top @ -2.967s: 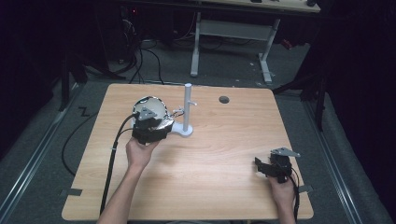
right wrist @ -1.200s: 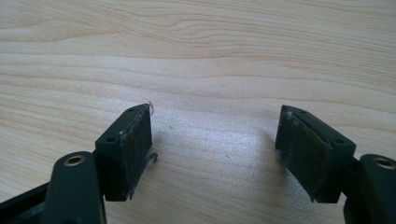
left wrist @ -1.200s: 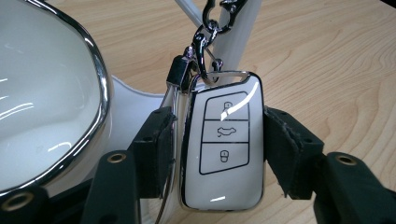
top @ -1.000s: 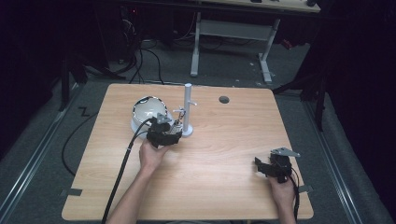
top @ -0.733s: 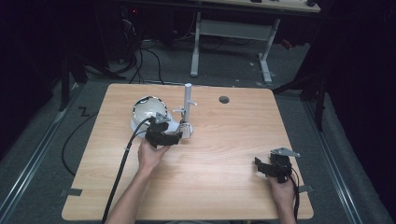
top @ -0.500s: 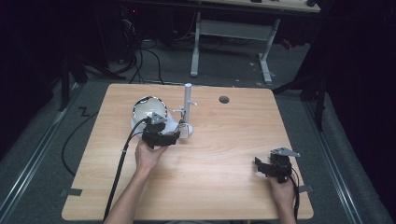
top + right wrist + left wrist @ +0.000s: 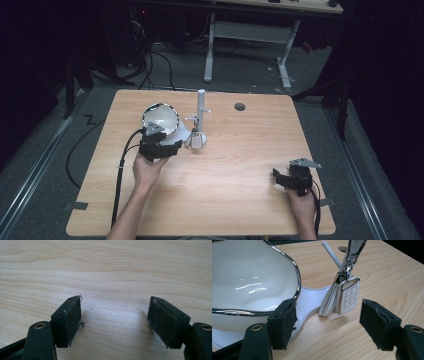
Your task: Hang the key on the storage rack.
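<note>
A white car key fob [image 7: 348, 298] hangs by a metal clasp [image 7: 352, 253] from a white stand [image 7: 201, 107] near the table's back middle; in the high view the fob [image 7: 196, 140] dangles just above the stand's base. A white bowl with a chrome rim [image 7: 160, 118] sits on the base's left side, large in the left gripper view [image 7: 249, 282]. My left gripper [image 7: 328, 322] is open, low over the table, jaws on either side of the fob but short of it. My right gripper [image 7: 115, 320] is open over bare wood at the front right [image 7: 287, 179].
The wooden table [image 7: 235, 150] has a round cable hole [image 7: 240, 106] at the back right. The left gripper's cable [image 7: 120, 175] trails down the left side. Tape marks lie at the front corners [image 7: 76, 205]. Another desk's legs [image 7: 282, 55] stand behind on the floor.
My left gripper has drawn back from the bowl, swung right towards the stand, then shifted slightly left and closer to the hanging fob. The right gripper has stayed still.
</note>
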`<state>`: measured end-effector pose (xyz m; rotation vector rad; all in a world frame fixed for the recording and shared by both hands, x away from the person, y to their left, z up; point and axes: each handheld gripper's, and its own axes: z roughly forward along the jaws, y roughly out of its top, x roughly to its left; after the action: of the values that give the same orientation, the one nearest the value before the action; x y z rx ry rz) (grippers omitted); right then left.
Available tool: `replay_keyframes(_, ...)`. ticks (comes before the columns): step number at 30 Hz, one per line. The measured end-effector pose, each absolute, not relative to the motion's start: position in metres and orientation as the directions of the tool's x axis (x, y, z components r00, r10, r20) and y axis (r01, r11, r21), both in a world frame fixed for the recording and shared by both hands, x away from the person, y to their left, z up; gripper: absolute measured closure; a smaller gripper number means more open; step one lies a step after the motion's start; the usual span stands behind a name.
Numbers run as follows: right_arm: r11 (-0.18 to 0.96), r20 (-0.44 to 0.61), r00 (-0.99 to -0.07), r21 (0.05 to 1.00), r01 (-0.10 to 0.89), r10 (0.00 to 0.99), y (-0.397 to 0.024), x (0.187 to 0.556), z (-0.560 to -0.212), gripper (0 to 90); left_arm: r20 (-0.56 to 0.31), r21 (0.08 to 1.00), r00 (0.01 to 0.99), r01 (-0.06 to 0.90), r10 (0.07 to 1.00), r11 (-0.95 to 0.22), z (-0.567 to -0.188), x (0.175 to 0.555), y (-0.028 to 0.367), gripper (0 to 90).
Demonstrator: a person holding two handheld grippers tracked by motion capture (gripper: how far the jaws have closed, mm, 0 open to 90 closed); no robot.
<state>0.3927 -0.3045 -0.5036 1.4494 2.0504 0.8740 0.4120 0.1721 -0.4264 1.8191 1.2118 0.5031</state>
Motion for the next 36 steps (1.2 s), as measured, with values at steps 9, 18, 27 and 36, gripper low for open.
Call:
replay_keyframes(9, 0.233, -0.02, -0.321, 0.731, 0.642, 0.947, -0.305, 0.393, -0.504, 27.4, -0.135, 0.843, 0.438, 0.522, 0.889, -0.129, -0.417, 0.401, 0.181, 30.0)
replay_keyframes(18, 0.232, -0.02, -0.32, 0.731, 0.642, 0.947, -0.305, 0.392, -0.504, 27.3, -0.129, 0.849, 0.419, 0.515, 0.899, -0.118, -0.419, 0.392, 0.19, 31.1)
replay_keyframes(27, 0.232, -0.02, -0.32, 0.731, 0.642, 0.947, -0.305, 0.392, -0.504, 27.3, -0.132, 0.852, 0.396, 0.515, 0.909, -0.1, -0.421, 0.378, 0.202, 28.5)
replay_keyframes(36, 0.233, -0.02, -0.321, 0.731, 0.642, 0.947, -0.305, 0.392, -0.504, 27.3, -0.14, 0.845, 0.371, 0.527, 0.918, -0.084, -0.422, 0.363, 0.216, 27.3)
